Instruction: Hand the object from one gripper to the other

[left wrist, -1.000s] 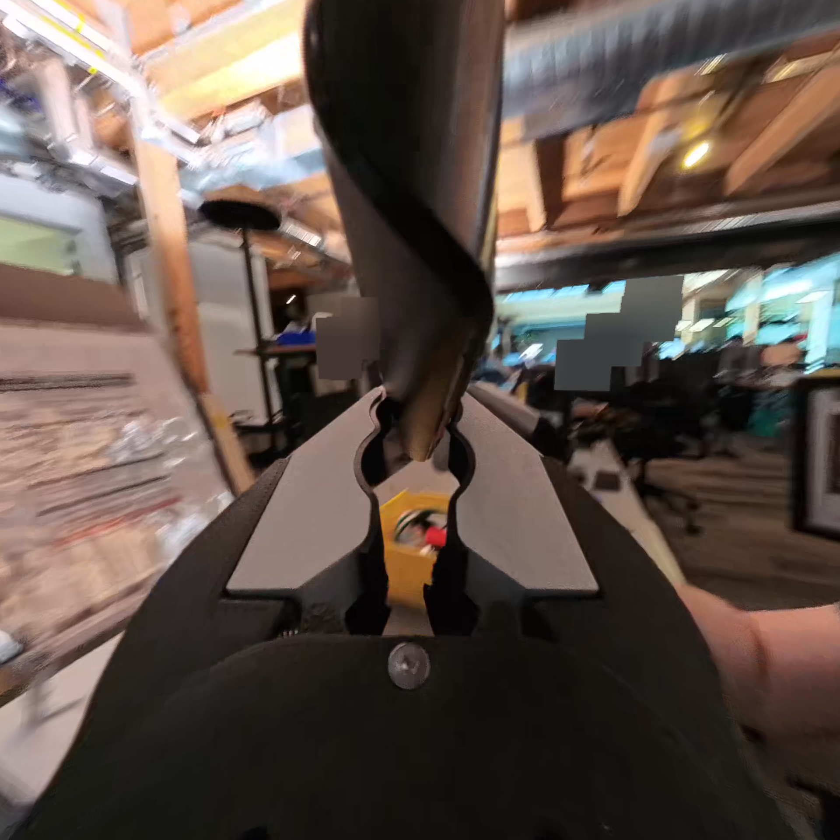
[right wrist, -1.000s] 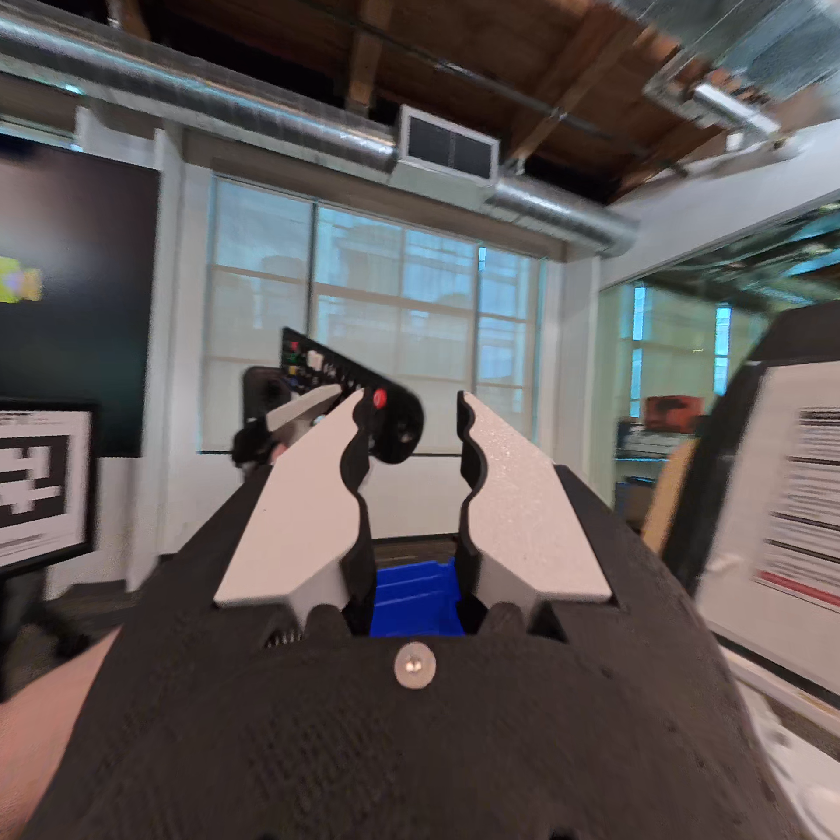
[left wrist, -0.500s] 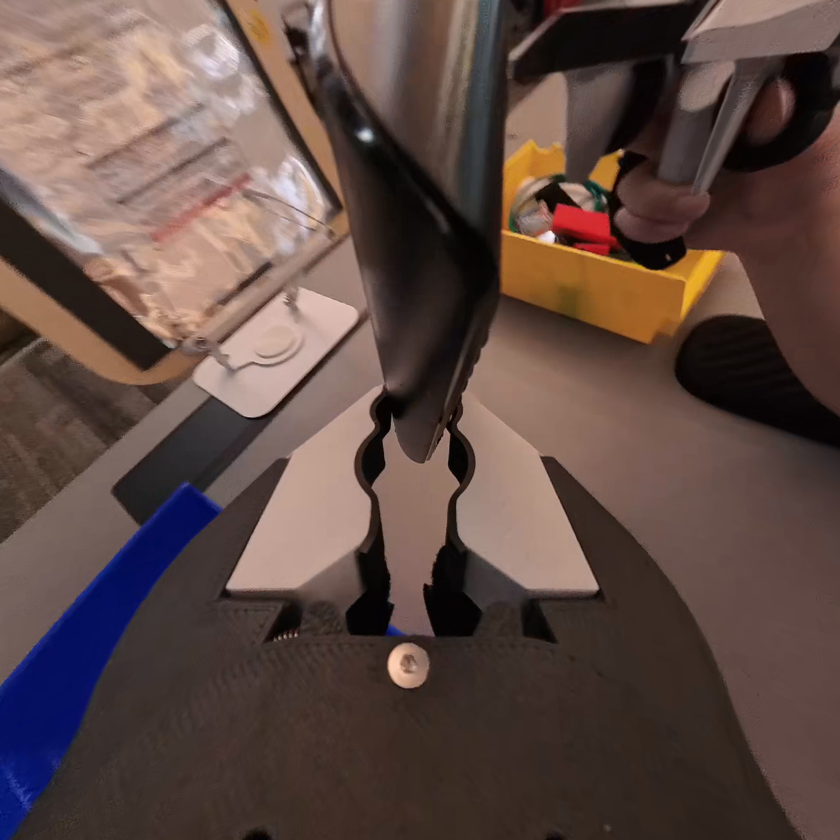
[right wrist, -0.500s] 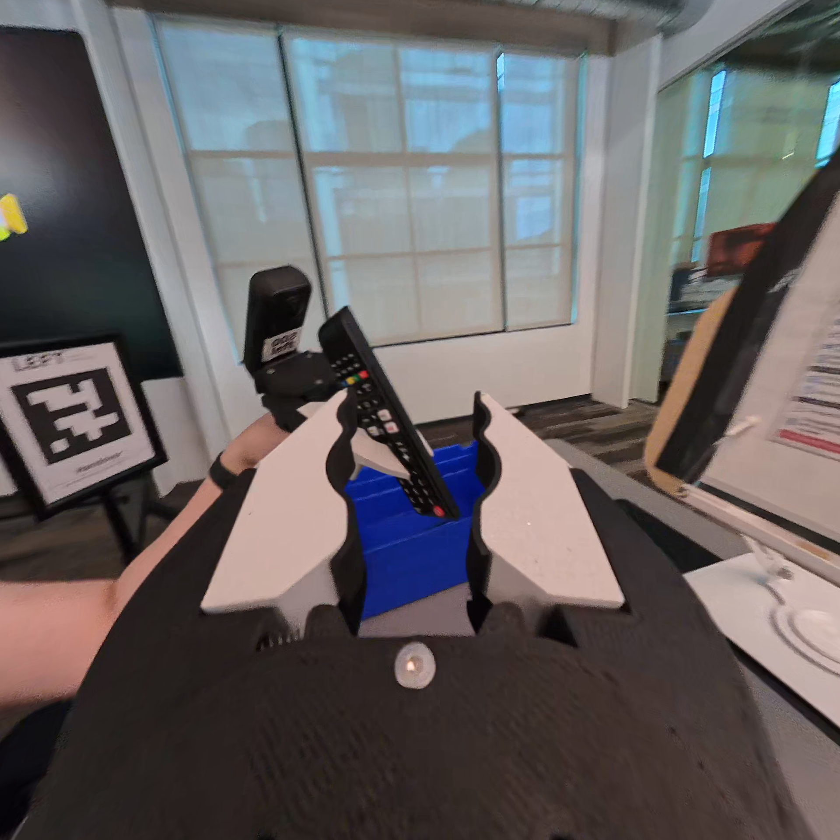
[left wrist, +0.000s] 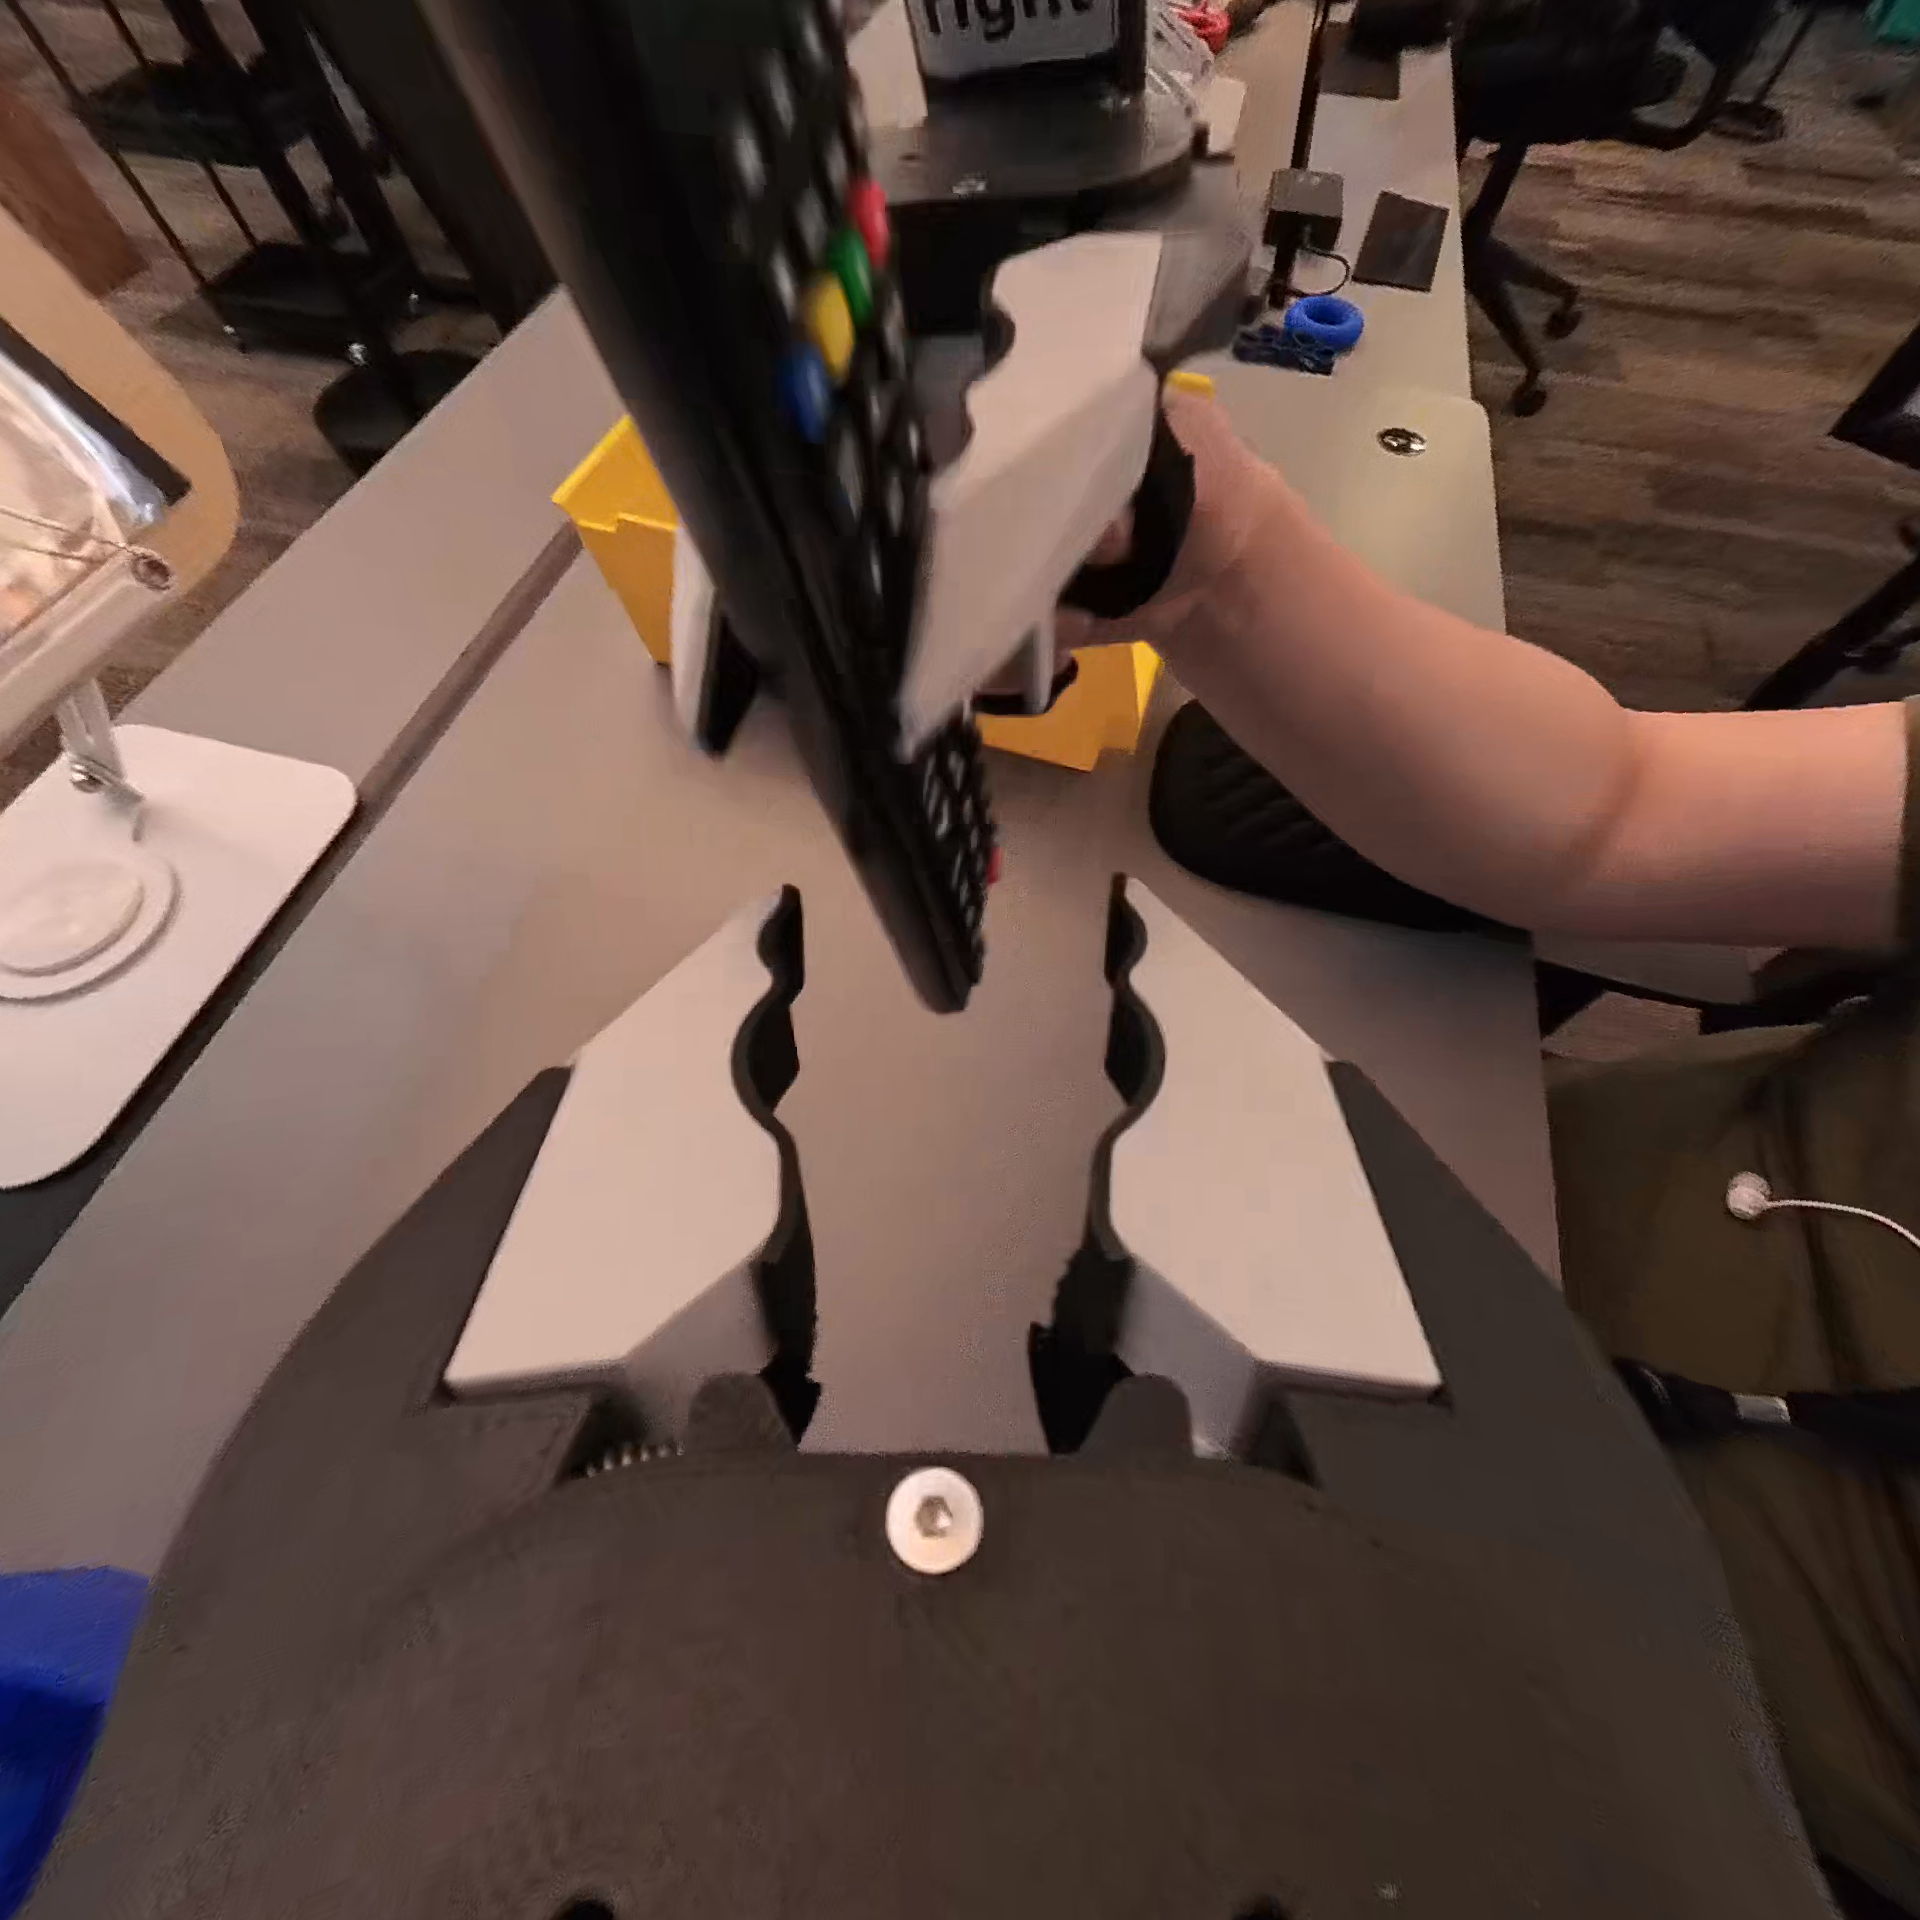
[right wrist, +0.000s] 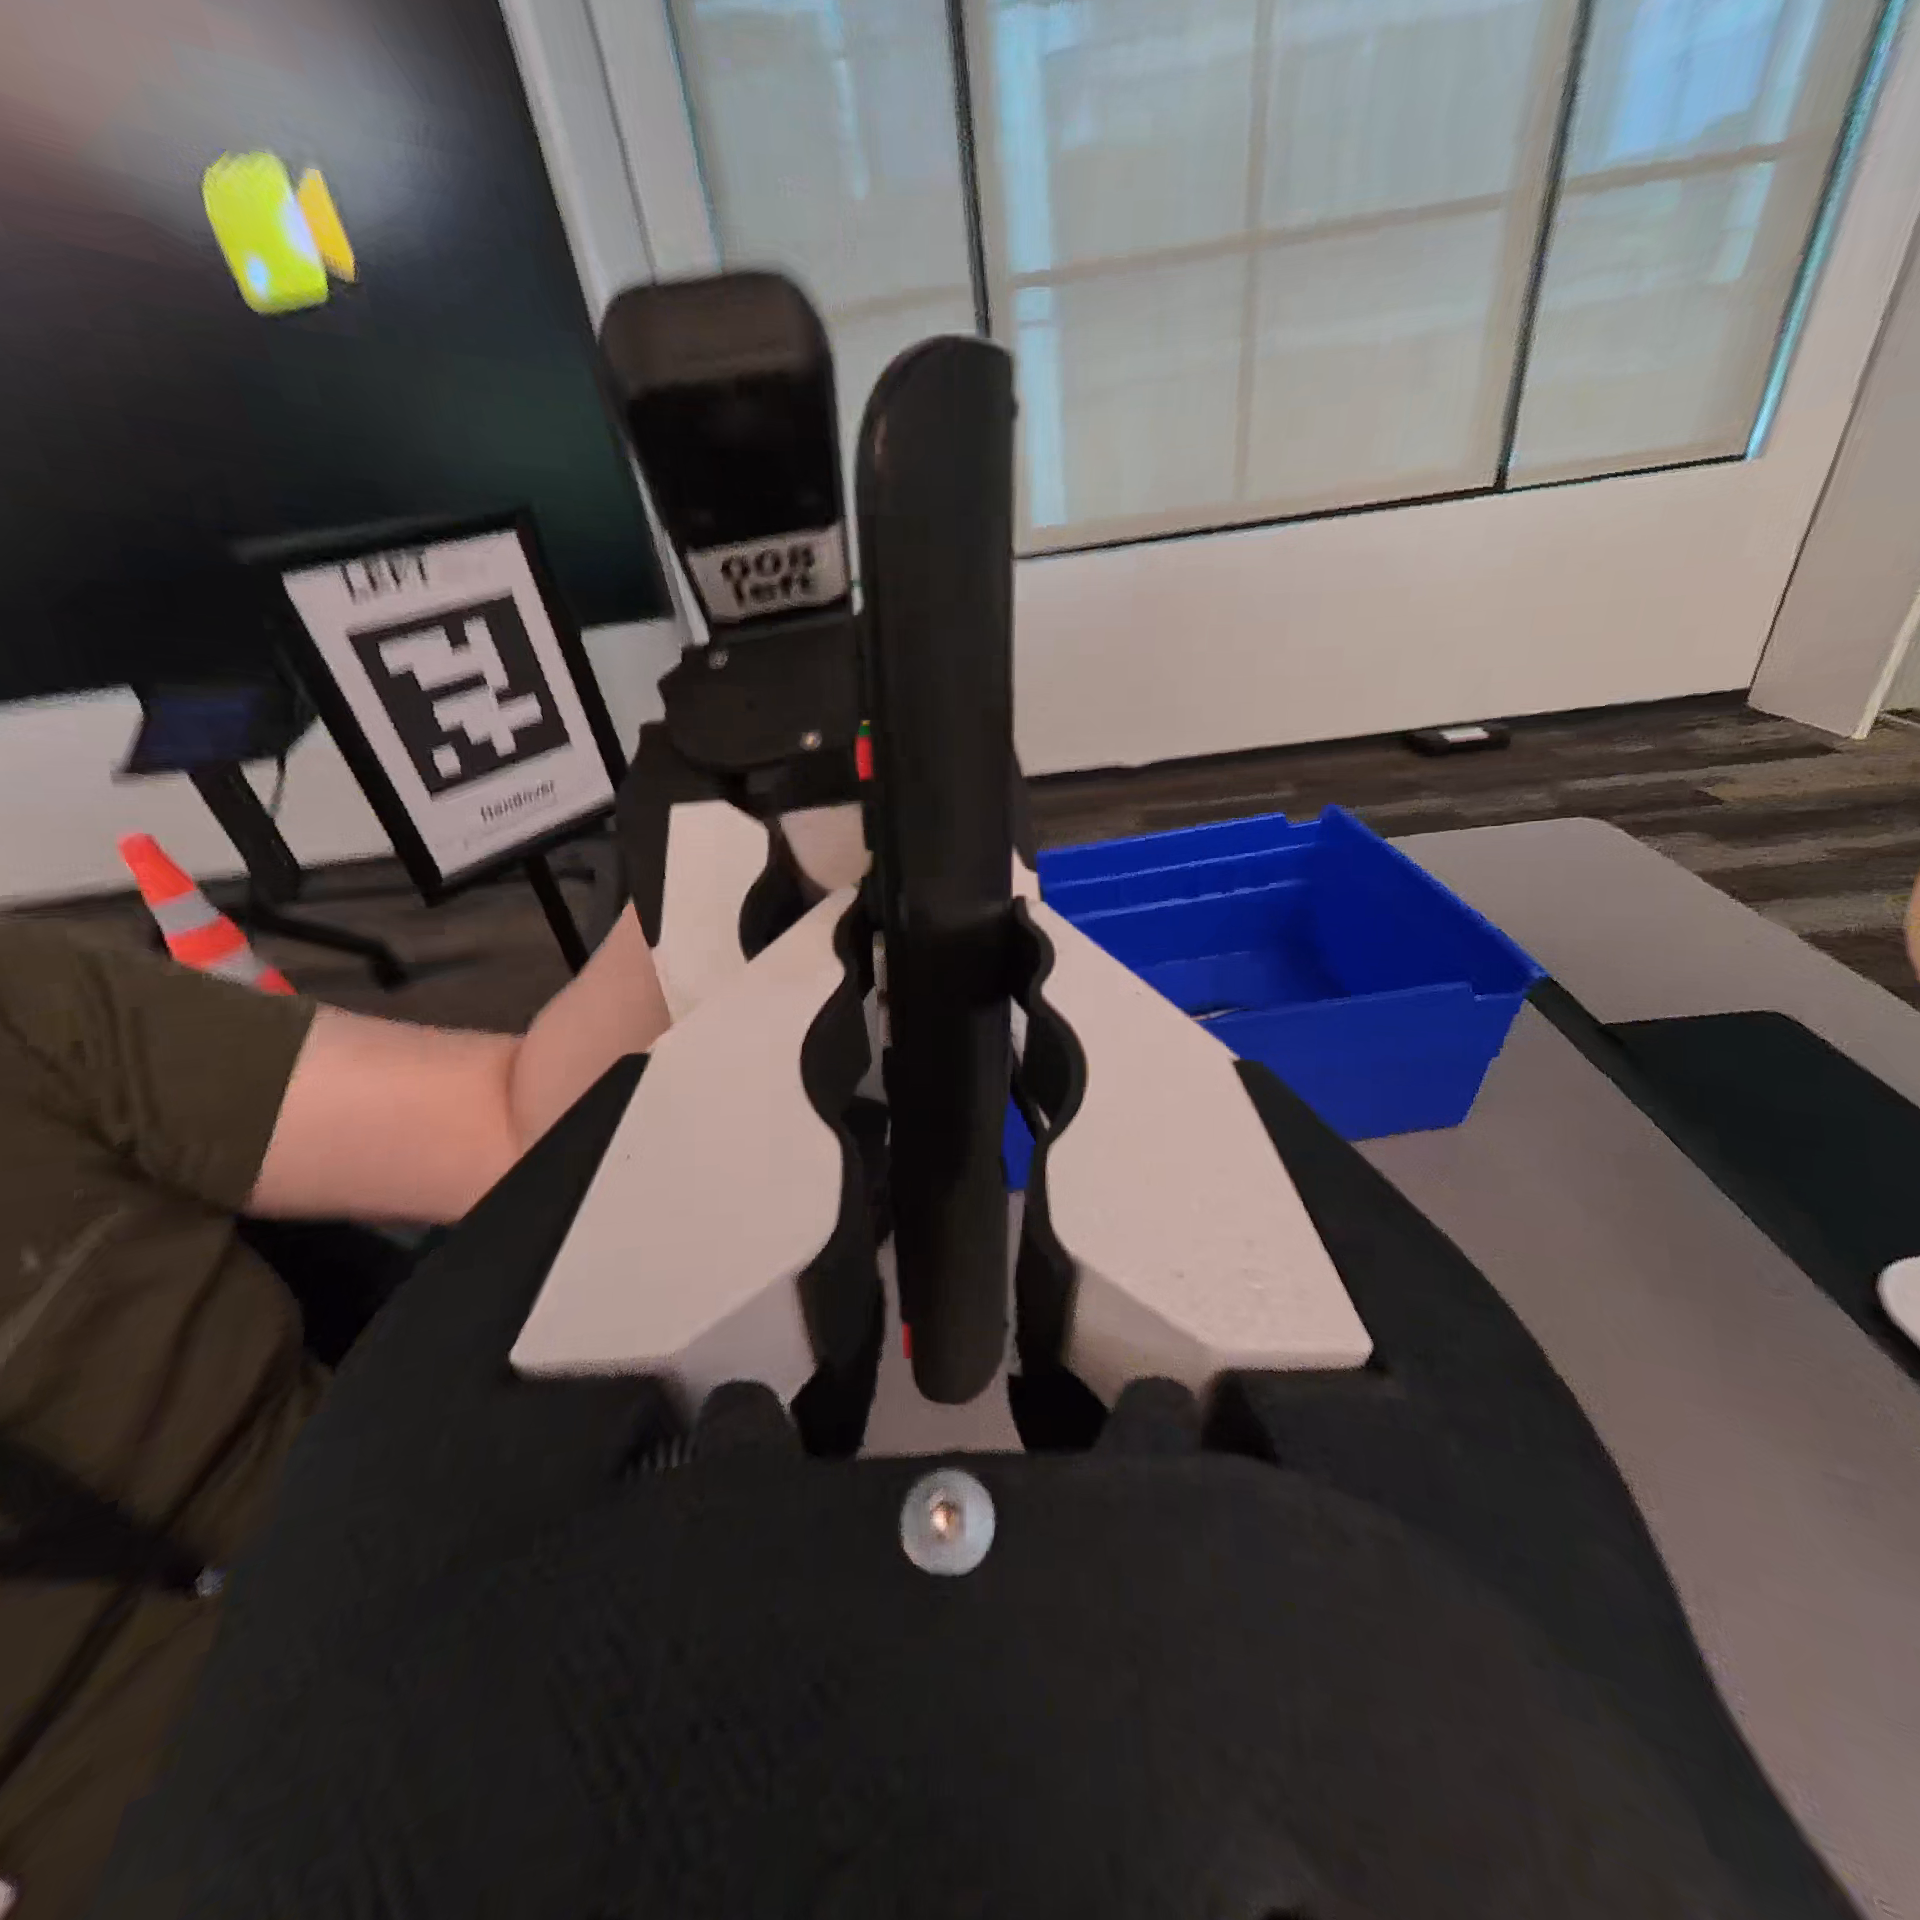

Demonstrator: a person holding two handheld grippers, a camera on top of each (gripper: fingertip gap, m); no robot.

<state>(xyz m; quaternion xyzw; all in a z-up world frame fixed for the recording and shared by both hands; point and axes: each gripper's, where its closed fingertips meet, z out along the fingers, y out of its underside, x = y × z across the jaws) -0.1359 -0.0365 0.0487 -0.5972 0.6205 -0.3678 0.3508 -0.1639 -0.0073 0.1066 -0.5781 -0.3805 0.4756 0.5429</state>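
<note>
Left wrist view first. Looks down over the left gripper (left wrist: 951,904) at the grey worktop (left wrist: 520,883). Shows its fingers (left wrist: 665,1164) wide apart, pinching nothing. Shows the black remote (left wrist: 769,416) hanging down, buttons facing this way, its low end just between the two finger tips and, as far as can be told, touching neither. Shows the right gripper (left wrist: 821,686) higher up, clamped on the middle of the remote, with a hand (left wrist: 1195,520) behind it. Behind that, a yellow bin (left wrist: 623,540) on the worktop (partly hidden by the remote). Off to the left, a white stand base (left wrist: 177,883).

Right wrist view next. Looks along the right gripper (right wrist: 940,914). Shows its fingers squeezed on the remote (right wrist: 935,623), one on each side, with the remote standing straight up and seen from its thin edge. Shows the left gripper (right wrist: 717,894) just behind and a bit to the left, close to the remote (hard to tell from here how its fingers stand). To the right, a blue bin (right wrist: 1299,987) on the worktop (right wrist: 1558,1195). Farther back, an orange cone (right wrist: 187,914) on the floor.

About the job: held by the right gripper alone, free of the left. Cannot tell from this alone which way the hand-over goes. If to the right, then nearly done, with only moving apart left. If to the left, then still needs the left fingers to close and the right ones to open.
</note>
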